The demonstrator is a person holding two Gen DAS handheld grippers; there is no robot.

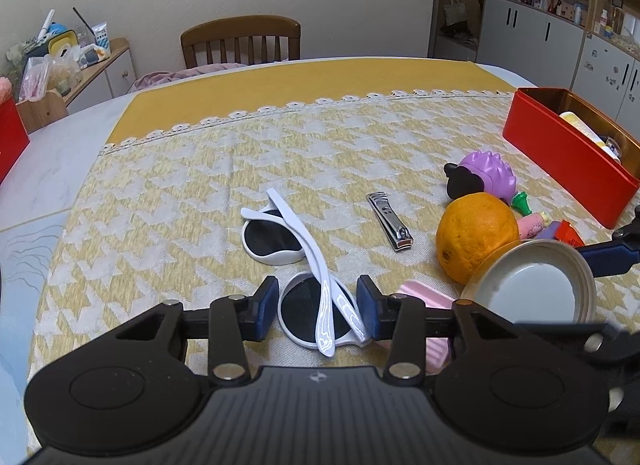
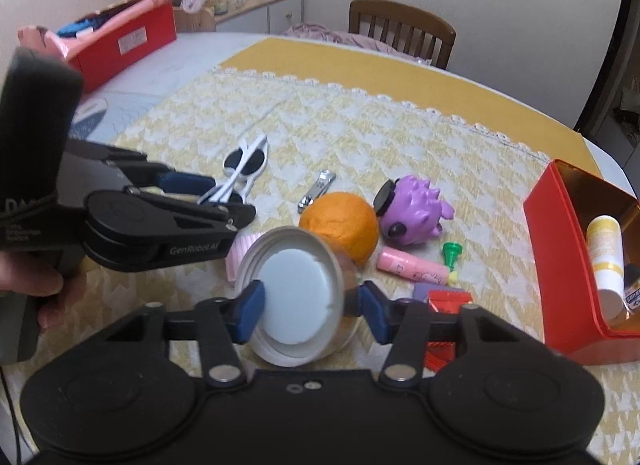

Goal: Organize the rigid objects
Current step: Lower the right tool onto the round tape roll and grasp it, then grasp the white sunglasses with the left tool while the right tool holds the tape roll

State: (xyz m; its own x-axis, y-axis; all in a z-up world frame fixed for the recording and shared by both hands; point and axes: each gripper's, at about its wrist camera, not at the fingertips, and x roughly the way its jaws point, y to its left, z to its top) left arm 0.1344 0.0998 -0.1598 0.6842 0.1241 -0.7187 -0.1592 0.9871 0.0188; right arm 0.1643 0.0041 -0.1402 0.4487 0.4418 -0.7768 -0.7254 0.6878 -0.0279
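While your right gripper [image 2: 306,307] pinches a round metal lid [image 2: 294,297] by its rim, tilted so its pale inner face looks back at you, your left gripper [image 1: 318,309] straddles one lens of the white sunglasses [image 1: 304,265]. Its blue pads sit on either side of that lens and the folded arms; the right pad seems to touch the frame, the left stands a little off, though the fisheye makes this hard to judge.

Take the orange [image 1: 478,243] as your landmark on the yellow patterned cloth [image 1: 200,169]. The sunglasses lie to its left, with a nail clipper [image 1: 390,221] between them. A purple spiky toy [image 2: 416,209] sits just behind the orange, and a pink tube [image 2: 412,267] and green cap [image 2: 452,253] lie to its right. Farther right stands the open red box [image 2: 560,265], already holding a yellow-and-white bottle [image 2: 606,253]. The lid hangs in the air just in front of the orange.

To finish this step well, carry the lid rightward over the box's near wall, level it, and let go low. With the left, centre both pads on the frame before squeezing, gripping the rigid rim and not the thin arms, so the glasses do not twist out.
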